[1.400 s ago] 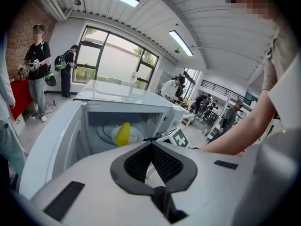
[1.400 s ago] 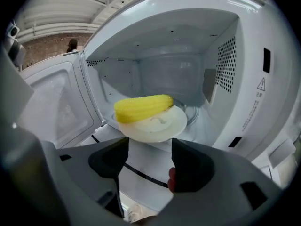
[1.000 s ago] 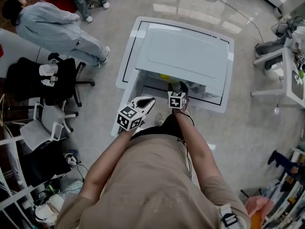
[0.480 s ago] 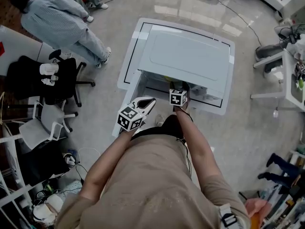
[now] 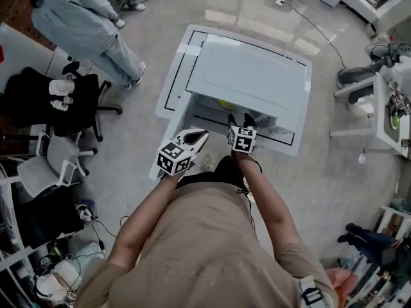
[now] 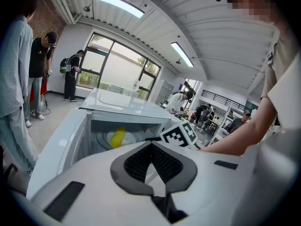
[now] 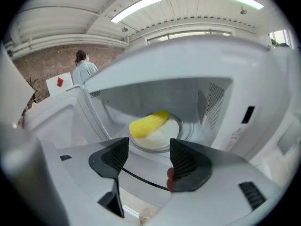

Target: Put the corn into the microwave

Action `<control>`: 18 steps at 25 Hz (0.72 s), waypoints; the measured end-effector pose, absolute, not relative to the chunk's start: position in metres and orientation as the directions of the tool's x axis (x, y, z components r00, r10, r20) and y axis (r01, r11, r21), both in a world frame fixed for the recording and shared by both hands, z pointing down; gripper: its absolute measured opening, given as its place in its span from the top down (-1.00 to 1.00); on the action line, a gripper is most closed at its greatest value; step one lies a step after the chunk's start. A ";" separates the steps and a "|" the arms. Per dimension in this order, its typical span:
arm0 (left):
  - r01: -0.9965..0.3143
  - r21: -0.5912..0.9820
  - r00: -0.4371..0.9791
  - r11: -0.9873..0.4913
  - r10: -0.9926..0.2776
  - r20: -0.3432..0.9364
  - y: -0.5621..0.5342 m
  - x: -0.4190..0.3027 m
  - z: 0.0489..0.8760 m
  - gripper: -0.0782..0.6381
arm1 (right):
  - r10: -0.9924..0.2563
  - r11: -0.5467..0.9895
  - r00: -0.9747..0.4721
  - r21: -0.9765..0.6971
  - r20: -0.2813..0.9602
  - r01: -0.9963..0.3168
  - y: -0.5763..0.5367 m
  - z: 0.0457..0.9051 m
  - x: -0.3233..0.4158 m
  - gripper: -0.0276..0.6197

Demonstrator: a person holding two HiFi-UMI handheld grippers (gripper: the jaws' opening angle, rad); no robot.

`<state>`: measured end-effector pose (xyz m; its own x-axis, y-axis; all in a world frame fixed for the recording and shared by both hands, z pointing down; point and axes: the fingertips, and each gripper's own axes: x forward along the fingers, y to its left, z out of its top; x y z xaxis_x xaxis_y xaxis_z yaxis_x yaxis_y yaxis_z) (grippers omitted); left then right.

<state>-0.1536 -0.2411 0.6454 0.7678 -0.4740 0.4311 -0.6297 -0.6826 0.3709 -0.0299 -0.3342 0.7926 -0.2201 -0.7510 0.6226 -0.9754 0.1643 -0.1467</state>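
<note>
1. The corn (image 7: 148, 124) is lying on the white plate (image 7: 162, 139) inside the microwave (image 7: 263, 88), at the centre of the right gripper view, as the task wants.
2. The right gripper (image 7: 148, 147) is hovering before the opening with its jaws apart and nothing between them. The left gripper (image 6: 151, 146) is holding its jaws together, empty.
3. The placing looks done, so any next move is calling only for backing out without nudging the plate. The door (image 7: 51, 121) is standing open at the left.

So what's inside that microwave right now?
A yellow corn cob lies on a white plate inside the microwave. The plate's near edge is hidden behind the right gripper, and whatever lies beneath the plate can't be seen.
</note>
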 end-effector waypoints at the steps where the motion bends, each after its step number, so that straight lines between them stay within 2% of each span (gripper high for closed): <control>1: -0.629 0.378 0.770 -0.679 -0.481 0.418 -0.241 -0.153 0.643 0.77 | -0.758 0.172 -0.239 -0.168 0.607 -0.971 -0.327 0.778 -0.029 0.06; 5: -0.620 0.393 0.783 -0.679 -0.504 0.365 -0.235 -0.146 0.629 0.77 | -0.776 0.181 -0.308 -0.275 0.550 -0.944 -0.287 0.722 -0.012 0.06; 8: -0.620 0.390 0.784 -0.681 -0.522 0.336 -0.224 -0.148 0.617 0.77 | -0.798 0.147 -0.308 -0.328 0.518 -0.933 -0.247 0.694 0.010 0.06; 14: -0.636 0.374 0.772 -0.675 -0.565 0.292 -0.213 -0.144 0.601 0.77 | -0.853 0.165 -0.274 -0.267 0.445 -0.950 -0.198 0.641 0.068 0.06; 18: -0.635 0.377 0.772 -0.674 -0.566 0.290 -0.197 -0.125 0.591 0.77 | -0.875 0.162 -0.280 -0.307 0.395 -0.938 -0.170 0.605 0.104 0.06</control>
